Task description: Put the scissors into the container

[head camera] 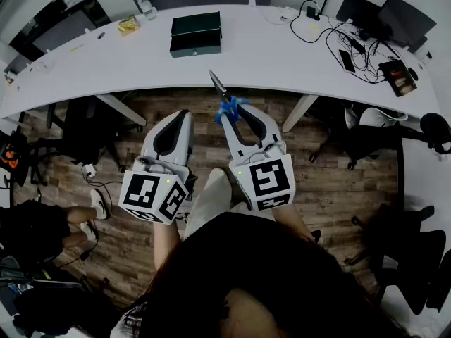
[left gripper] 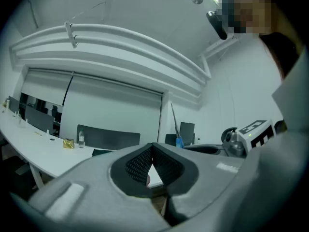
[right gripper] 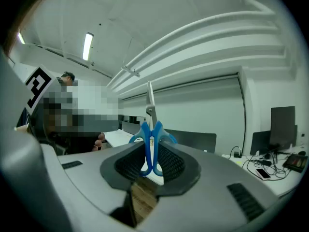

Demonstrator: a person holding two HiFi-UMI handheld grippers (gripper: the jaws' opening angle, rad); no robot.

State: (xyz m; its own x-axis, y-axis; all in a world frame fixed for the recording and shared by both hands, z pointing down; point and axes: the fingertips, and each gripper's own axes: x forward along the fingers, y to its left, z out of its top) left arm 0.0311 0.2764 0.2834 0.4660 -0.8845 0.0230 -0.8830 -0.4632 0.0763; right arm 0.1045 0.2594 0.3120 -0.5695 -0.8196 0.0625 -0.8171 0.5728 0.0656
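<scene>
Scissors (right gripper: 150, 129) clamped in right claw (right gripper: 152, 161); container (head camera: 195, 34) seemingly closed.

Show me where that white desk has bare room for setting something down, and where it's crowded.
Bare: the desk stretch between the dark green container and the cables; also the left sweep below the gold packet, toward the desk's left end. Crowded: the right end, with cables, phone and monitors.
</scene>
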